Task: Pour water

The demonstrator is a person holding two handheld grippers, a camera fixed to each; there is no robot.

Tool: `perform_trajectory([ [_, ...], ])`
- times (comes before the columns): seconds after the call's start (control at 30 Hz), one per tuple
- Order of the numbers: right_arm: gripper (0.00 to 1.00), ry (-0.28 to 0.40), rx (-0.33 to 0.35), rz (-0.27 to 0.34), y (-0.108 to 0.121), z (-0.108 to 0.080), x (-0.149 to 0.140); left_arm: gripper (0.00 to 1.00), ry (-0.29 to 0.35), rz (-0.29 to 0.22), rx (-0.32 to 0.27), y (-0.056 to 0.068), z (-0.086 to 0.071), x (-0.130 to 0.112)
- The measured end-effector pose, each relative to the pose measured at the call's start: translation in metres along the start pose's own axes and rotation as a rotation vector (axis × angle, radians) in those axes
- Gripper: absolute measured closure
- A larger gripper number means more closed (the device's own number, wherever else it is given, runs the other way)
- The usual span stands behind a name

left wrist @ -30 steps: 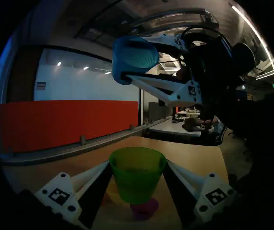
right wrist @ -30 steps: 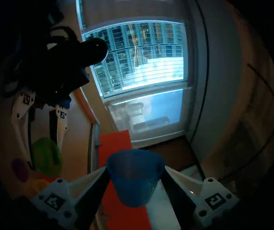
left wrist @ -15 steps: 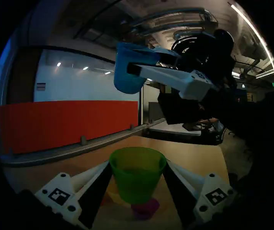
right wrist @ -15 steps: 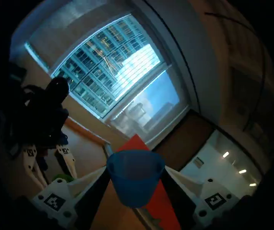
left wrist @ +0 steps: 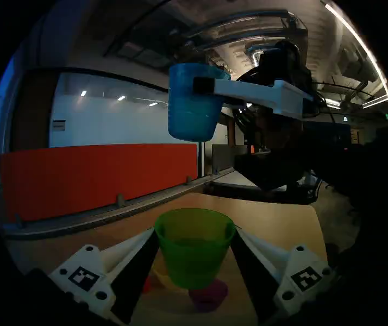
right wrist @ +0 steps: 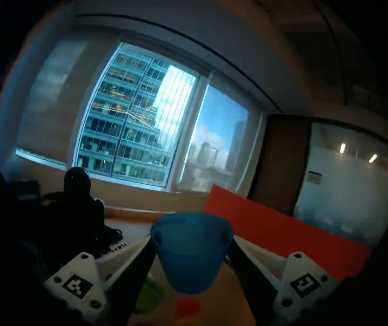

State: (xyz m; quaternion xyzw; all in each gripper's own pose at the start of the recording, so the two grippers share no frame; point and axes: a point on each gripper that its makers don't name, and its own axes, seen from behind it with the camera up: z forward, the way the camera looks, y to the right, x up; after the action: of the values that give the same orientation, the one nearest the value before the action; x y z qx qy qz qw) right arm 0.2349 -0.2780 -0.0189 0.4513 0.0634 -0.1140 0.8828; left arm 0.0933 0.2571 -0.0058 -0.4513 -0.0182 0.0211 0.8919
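Translucent green cup point(left wrist: 195, 255) upright, gripped on both sides by the left gripper point(left wrist: 194, 237) jaws; right gripper point(right wrist: 192, 243) jaws clamp an upright blue cup point(right wrist: 192, 261) higher up

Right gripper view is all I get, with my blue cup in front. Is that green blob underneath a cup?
Observer: Yes. In the left gripper view it's a green cup, held upright between the fingers of the left gripper.
Operator: Is my blue cup tipping?
Observer: No, from there the blue cup sits upright, higher than the green one.
Operator: What's under the green cup?
Observer: A small purple thing on the wooden table, just below it.
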Motion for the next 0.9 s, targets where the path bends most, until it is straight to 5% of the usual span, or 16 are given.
perform_trajectory([
  [0.2,0.10,-0.009,0.010,0.083,-0.003,-0.002,-0.003,0.14,0.001,0.004,0.010,-0.004,-0.003,0.002],
  [0.9,0.10,-0.038,-0.079,0.111,0.028,-0.029,-0.033,0.14,-0.010,0.006,0.069,-0.026,-0.019,-0.003],
])
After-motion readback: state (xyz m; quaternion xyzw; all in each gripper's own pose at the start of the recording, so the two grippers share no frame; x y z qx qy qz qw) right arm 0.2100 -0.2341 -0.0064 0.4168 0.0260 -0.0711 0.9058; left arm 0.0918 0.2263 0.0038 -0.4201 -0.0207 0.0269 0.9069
